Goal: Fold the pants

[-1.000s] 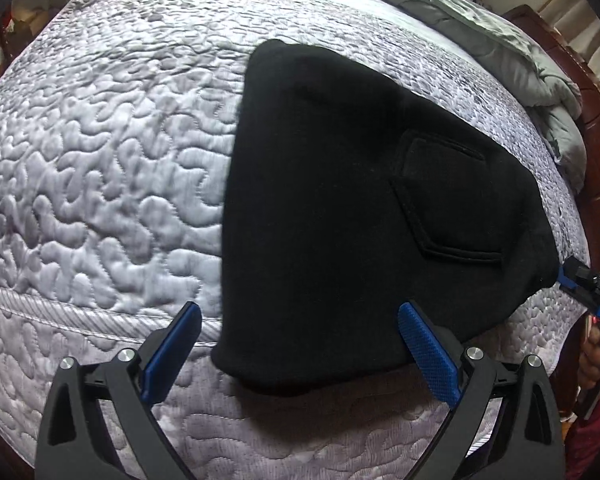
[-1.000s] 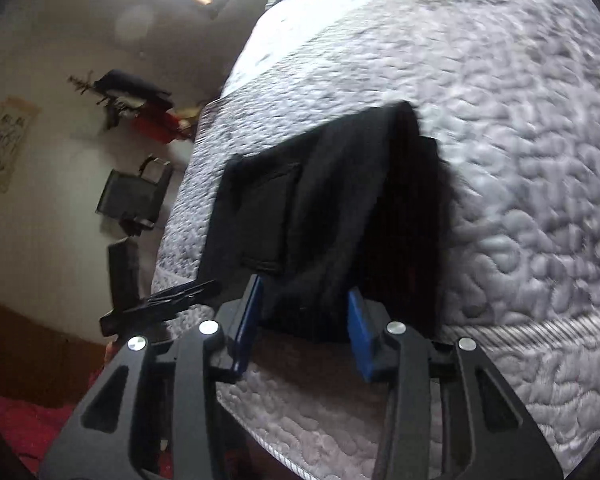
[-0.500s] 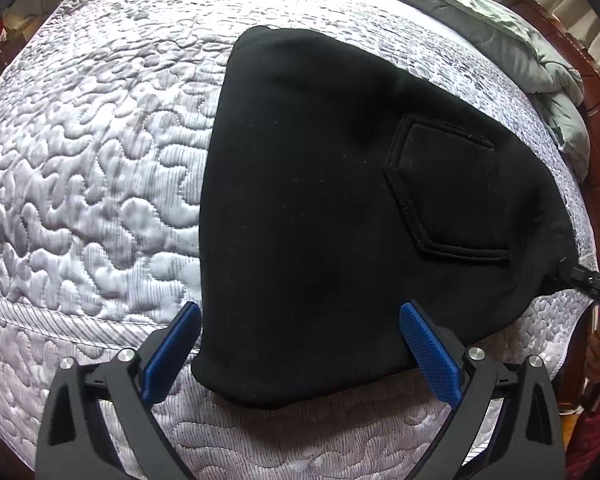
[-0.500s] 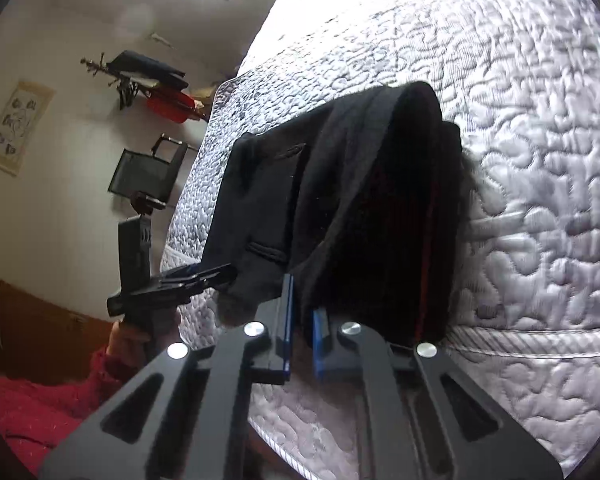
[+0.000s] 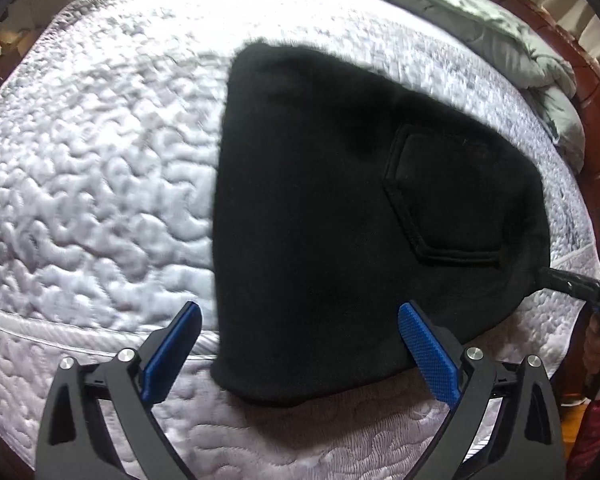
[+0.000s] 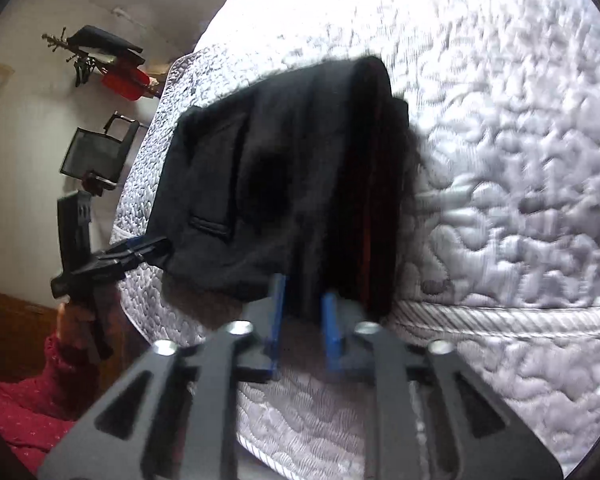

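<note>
We are working with the black pants point(image 5: 340, 220), folded into a thick bundle and lying at the near edge of the bed point(image 5: 92, 168), pocket up. Our right hand-held gripper point(image 6: 302, 312) is pinching a fold at the bundle's end, jaws narrow; the left hand-held gripper point(image 5: 296, 344) is hovering wide over the near hem. We are judging it best to lift slowly, keeping layers aligned.
</note>
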The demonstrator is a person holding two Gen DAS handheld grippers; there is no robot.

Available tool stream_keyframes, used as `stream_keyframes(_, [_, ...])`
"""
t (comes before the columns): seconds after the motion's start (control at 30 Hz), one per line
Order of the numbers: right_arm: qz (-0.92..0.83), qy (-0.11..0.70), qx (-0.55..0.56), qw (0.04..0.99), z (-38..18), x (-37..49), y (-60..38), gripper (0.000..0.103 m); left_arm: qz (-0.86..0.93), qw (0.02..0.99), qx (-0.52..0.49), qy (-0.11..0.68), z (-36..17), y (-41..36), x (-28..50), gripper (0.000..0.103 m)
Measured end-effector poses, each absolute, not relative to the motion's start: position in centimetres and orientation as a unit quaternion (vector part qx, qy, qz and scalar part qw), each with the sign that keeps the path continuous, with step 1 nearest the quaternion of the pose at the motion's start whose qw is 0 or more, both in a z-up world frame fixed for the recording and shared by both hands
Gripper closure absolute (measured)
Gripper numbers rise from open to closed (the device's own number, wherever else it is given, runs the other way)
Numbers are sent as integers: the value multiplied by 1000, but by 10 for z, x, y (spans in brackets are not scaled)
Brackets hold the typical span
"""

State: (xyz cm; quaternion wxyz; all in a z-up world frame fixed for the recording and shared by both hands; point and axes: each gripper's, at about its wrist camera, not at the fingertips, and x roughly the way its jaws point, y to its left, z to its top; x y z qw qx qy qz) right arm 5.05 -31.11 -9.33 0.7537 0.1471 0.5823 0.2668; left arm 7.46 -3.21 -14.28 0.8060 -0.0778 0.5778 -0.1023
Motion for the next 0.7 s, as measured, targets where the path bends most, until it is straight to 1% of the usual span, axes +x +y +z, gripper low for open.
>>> stream_keyframes(0.03, [259,575,137,764,-83,47,-311,50,-104,809,-83,572,-138,-29,76,4])
stream_keyframes(0.1, [245,562,128,780,-69,44,-312,41,-100,813,-94,566,-131,-21,81,4])
stream_keyframes(0.13, [234,558,126,786,-62,44,-314,33,-96,813,-96,567,-130,-18,85,4])
stream_keyframes(0.17, [222,557,124,791,-59,46,-315,29,-91,812,-98,568,-131,-15,88,4])
stream_keyframes(0.2, [208,556,122,795,-59,48,-317,23,-88,811,-101,569,-132,-13,93,4])
stream_keyframes(0.23, [191,558,118,799,-60,51,-317,19,-88,809,-106,571,-134,-12,97,4])
stream_keyframes(0.4, [164,590,116,782,-84,66,-312,17,-109,789,-105,595,-151,-23,113,4])
stream_keyframes(0.5, [154,607,118,771,-104,72,-307,15,-125,781,-105,603,-159,-38,107,4])
stream_keyframes(0.63, [166,624,165,745,-131,79,-311,14,-166,768,-114,607,-170,-50,118,4])
stream_keyframes(0.7, [182,629,190,731,-141,82,-309,14,-175,768,-97,609,-169,-57,120,4])
